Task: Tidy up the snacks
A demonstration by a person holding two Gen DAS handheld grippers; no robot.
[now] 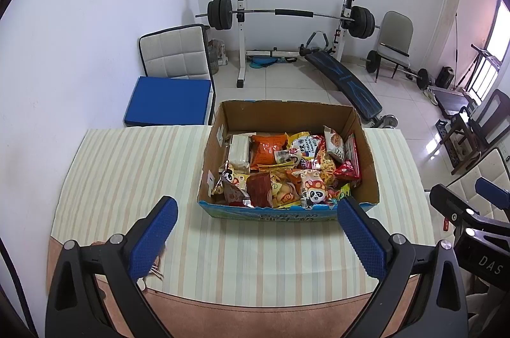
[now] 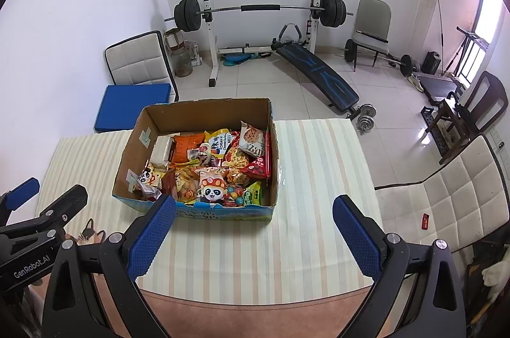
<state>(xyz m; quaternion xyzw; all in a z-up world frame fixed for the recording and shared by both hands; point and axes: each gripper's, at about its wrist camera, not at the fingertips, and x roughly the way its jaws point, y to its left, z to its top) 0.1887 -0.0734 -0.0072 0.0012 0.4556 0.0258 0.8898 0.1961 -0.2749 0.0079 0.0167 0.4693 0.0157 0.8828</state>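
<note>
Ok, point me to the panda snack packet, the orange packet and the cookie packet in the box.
panda snack packet [image 2: 211, 188], right wrist view, on the panda face.
orange packet [image 1: 267, 149], left wrist view, middle of its front.
cookie packet [image 2: 251, 138], right wrist view, on the cookie picture.

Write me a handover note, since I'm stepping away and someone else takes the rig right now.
Left gripper: open, empty, short of the box.
Right gripper: open, empty, also short of the box.
Box: open cardboard, on the striped tablecloth, full of mixed snack packets, among them a panda packet near the front and an orange bag toward the back.
Done: nothing visible; no snack lies outside the box.
Left: all of the sorting. The cloth on both sides of the box is free for laying packets out.
</note>
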